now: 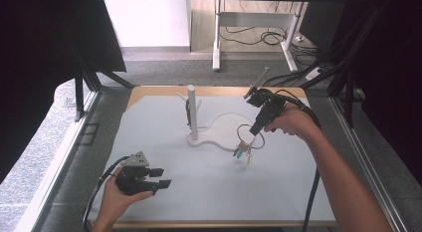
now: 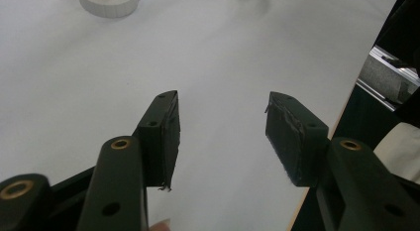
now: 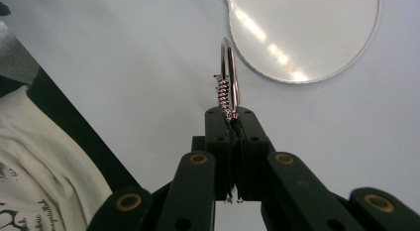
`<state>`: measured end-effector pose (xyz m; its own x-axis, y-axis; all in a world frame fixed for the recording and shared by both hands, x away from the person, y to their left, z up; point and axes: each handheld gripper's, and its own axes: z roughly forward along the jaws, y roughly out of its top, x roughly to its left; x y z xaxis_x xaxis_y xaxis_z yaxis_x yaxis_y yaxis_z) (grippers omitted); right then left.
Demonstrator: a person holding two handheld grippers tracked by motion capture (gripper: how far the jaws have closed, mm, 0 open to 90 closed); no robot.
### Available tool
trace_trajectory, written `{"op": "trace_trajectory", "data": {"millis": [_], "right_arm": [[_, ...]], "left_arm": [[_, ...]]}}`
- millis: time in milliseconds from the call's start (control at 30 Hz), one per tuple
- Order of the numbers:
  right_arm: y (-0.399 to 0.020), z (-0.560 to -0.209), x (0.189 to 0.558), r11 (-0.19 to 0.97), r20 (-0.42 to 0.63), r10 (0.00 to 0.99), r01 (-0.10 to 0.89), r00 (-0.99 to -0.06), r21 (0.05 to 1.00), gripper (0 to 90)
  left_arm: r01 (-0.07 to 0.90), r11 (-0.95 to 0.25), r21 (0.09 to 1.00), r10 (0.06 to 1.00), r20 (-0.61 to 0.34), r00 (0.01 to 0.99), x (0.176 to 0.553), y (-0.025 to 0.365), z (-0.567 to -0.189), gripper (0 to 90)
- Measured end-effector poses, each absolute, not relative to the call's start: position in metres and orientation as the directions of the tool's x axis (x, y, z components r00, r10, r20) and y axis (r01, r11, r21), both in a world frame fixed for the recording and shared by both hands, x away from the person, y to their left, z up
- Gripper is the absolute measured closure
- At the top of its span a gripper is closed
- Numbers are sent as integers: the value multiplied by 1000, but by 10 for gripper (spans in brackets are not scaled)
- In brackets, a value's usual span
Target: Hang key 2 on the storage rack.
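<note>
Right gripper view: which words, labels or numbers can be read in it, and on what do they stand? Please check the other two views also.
Dark print on the white cloth at the lower left of the right gripper view: too blurred and cut off to read.
Right gripper, shut on the key ring: no text.
Left gripper, stand, table: no readable text.

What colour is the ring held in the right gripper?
Shiny silver metal ring, clearest in the right gripper view.
</note>
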<state>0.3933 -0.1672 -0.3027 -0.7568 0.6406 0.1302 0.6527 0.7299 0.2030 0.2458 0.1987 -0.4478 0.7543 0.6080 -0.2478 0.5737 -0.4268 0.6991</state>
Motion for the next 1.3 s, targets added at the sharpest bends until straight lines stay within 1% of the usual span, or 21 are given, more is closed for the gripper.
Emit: {"op": "trace_trajectory", "data": {"millis": [500, 800, 967, 1300], "right_arm": [[-147, -290, 407, 737, 115, 635, 644, -764, 204, 863], [-138, -282, 417, 723, 109, 643, 647, -758, 242, 864], [-135, -280, 424, 720, 118, 645, 652, -755, 237, 863], [-132, -279, 438, 697, 124, 670, 678, -732, 234, 863]], "left_arm": [[569, -424, 705, 605, -247, 757, 245, 201, -446, 478], [568, -418, 709, 605, -250, 756, 245, 202, -445, 478], [566, -406, 717, 595, -263, 760, 243, 203, -444, 478], [567, -425, 706, 621, -229, 750, 243, 202, -443, 478]]}}
